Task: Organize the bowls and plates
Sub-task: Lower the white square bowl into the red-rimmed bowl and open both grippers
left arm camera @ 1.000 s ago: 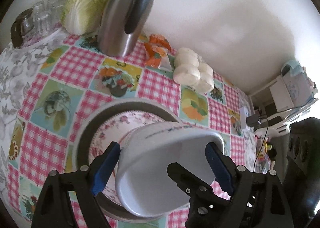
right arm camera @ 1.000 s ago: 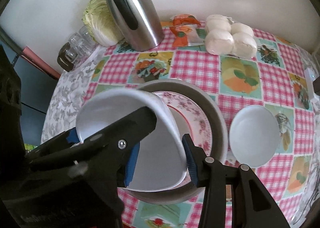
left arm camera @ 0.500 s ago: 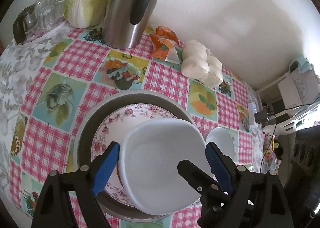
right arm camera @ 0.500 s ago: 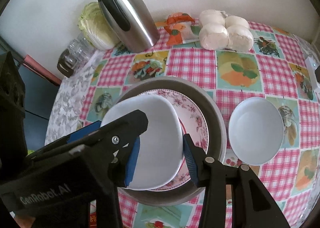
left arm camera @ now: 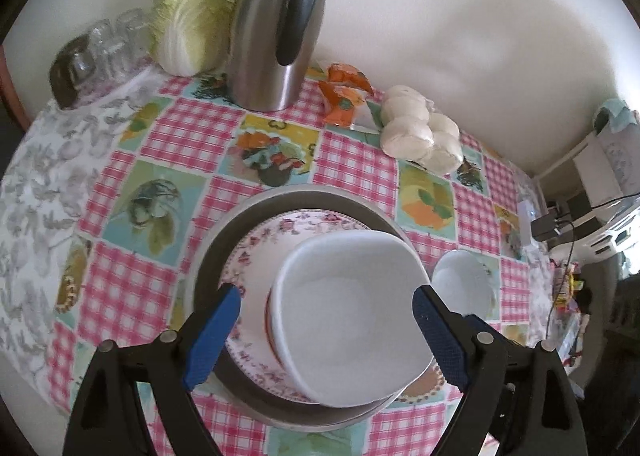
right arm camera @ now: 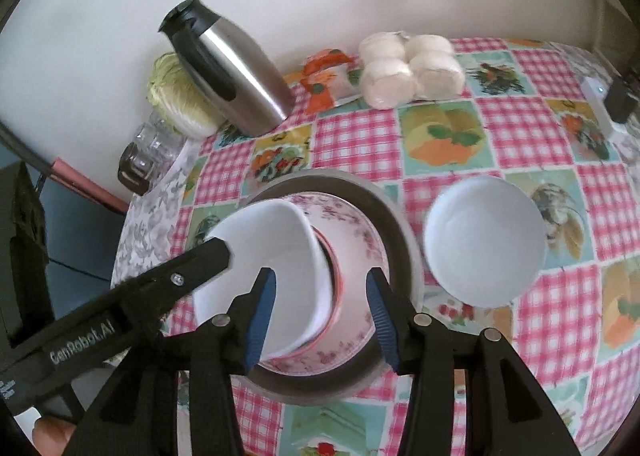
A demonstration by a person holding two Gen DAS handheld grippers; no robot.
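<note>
A large white bowl [left arm camera: 348, 316] sits on a pink floral plate [left arm camera: 260, 256], which lies in a grey dish [left arm camera: 212, 256]. In the right wrist view the bowl [right arm camera: 276, 252] rests in the same stack of plate [right arm camera: 352, 240] and dish [right arm camera: 396, 232]. My left gripper [left arm camera: 326, 336] is open, its blue pads either side of the bowl without touching it. My right gripper [right arm camera: 322, 316] is open above the bowl's right rim and the plate, holding nothing. A smaller white bowl [right arm camera: 484, 240] stands on the tablecloth right of the stack, also seen in the left wrist view [left arm camera: 464, 284].
A steel thermos jug [left arm camera: 276, 24], a cabbage [left arm camera: 192, 12], glasses [left arm camera: 104, 44], an orange packet [left arm camera: 344, 96] and a bag of white buns [left arm camera: 420, 136] line the table's back by the wall. A charger and cable [right arm camera: 600, 104] lie at the right edge.
The large white bowl went from tilted and held above the plate to resting level on it. My right gripper let go of it and pulled back; both grippers rose slightly.
</note>
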